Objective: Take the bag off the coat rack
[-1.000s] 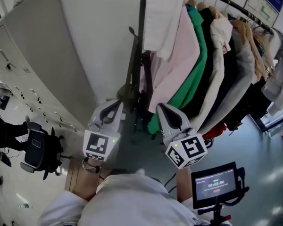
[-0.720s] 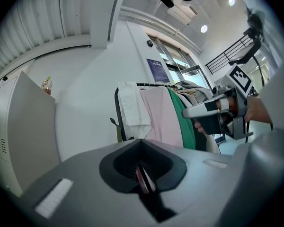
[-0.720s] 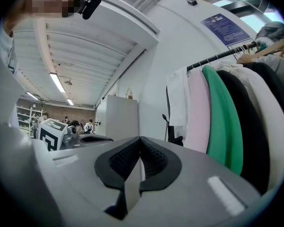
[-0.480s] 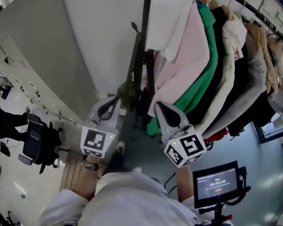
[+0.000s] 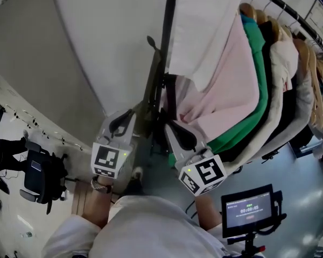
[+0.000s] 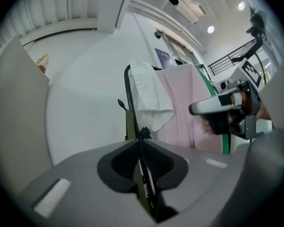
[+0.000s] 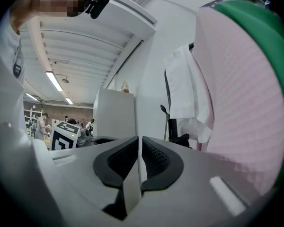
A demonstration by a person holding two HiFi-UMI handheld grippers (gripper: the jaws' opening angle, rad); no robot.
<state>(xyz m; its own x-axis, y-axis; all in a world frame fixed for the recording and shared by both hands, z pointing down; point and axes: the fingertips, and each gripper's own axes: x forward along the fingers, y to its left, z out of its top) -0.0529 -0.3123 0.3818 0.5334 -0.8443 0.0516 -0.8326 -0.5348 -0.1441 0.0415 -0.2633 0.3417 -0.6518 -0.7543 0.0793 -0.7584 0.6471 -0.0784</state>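
Bag (image 5: pixel 146 110): dark olive, slung low against the black end post of the coat rack (image 5: pixel 169 42), with a narrow strap of the same colour running up beside the post. In the head view, sits just beyond both gripper tips, between them and a little nearer the left one.

Behind it, a pale wall (image 5: pixel 107 36), with a tall grey cabinet (image 5: pixel 37 74) to the left. Along the rail, closely packed hangers: a white garment (image 5: pixel 207 26) draped at the end nearest the post, then a pink garment (image 5: pixel 226 95), then a green garment (image 5: pixel 257 85), then darker and beige coats farther along.

Down at floor level, a black office chair (image 5: pixel 40 173) at the left and a small lit screen (image 5: pixel 247 209) on a stand at the lower right.

Left gripper (image 6: pixel 140 140): held level, aimed at the olive strap and the post. Jaws just now opening, parted only by a thin slit. Olive showing through that slit, no pad seen pressing on anything. Impossible to tell whether the tips touch the bag.

Right gripper (image 7: pixel 139 137): level too, close beside the pink garment, with post and bag ahead and slightly to the right. Jaws likewise just now opening, a thin slit, nothing between them.

On the left wrist, a wristwatch (image 5: pixel 99 186).
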